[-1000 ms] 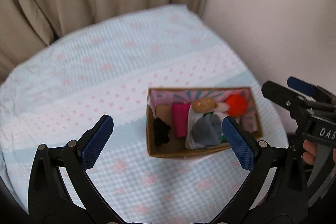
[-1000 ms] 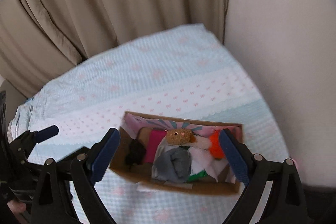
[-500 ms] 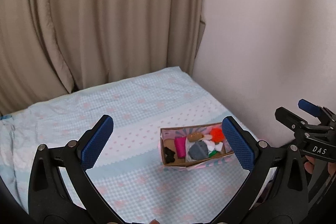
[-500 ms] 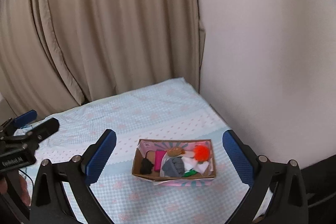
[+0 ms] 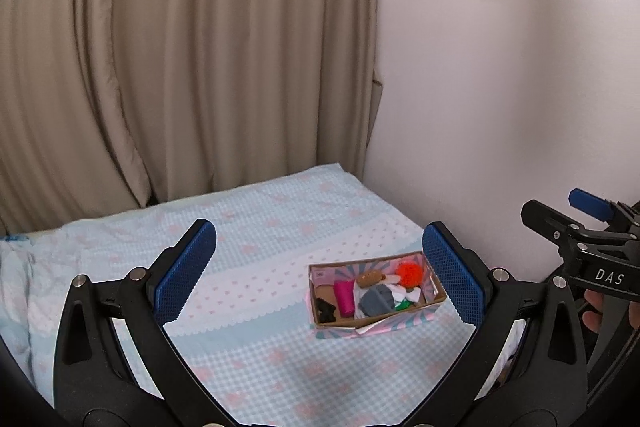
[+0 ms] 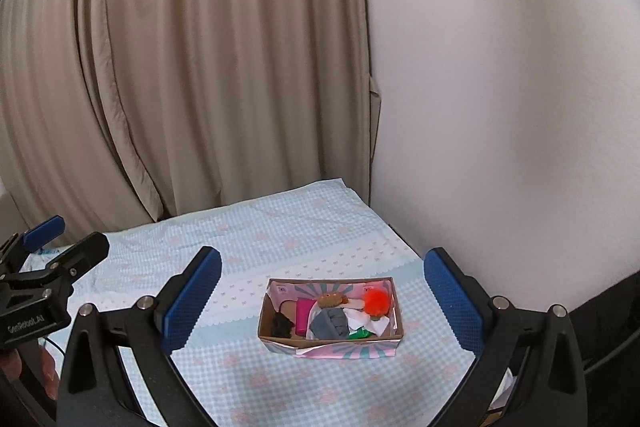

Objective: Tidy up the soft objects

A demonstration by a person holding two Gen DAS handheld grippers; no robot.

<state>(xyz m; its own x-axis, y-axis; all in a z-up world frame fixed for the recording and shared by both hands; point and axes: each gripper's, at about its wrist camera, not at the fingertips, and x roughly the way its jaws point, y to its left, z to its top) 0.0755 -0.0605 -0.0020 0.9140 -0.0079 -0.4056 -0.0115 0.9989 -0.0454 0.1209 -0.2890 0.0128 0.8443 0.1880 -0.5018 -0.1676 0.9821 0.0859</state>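
hidden stuff: the box (image 5: 376,293) is packed pretty tight, so the white cloth (image 6: 370,321) and a green bit (image 6: 359,334) are mostly buried under the grey cloth (image 6: 330,323). Can't really tell what the black thing (image 6: 281,325) at the box's 9 o'clock end is, too small.
cut off: the bed (image 5: 260,227) runs out of frame at 6 and 9 o'clock in both views. Curtain (image 5: 180,47) covers the whole back.
left view only: right gripper (image 5: 560,217) pokes in at 3 o'clock, DAS label on it, a bit of the person's hand (image 5: 600,311) under it. From here I can't tell how far apart its fingers are.
right view only: left gripper (image 6: 64,237) shows at 9 o'clock, plus the box's patterned front wall. Same deal, its finger gap is not readable from this side.
own views: left gripper (image 5: 320,271) fingers spread wide, nothing between them. Right gripper (image 6: 322,295) fingers spread wide too, pinching nothing.
box vs fingers: sits on the bed, well apart from both. In the left view it's toward the 3 o'clock finger (image 5: 452,279); in the right view roughly centred between them.
in the box: orange pom (image 6: 376,301), brown plush (image 6: 331,300), pink roll (image 6: 303,317).
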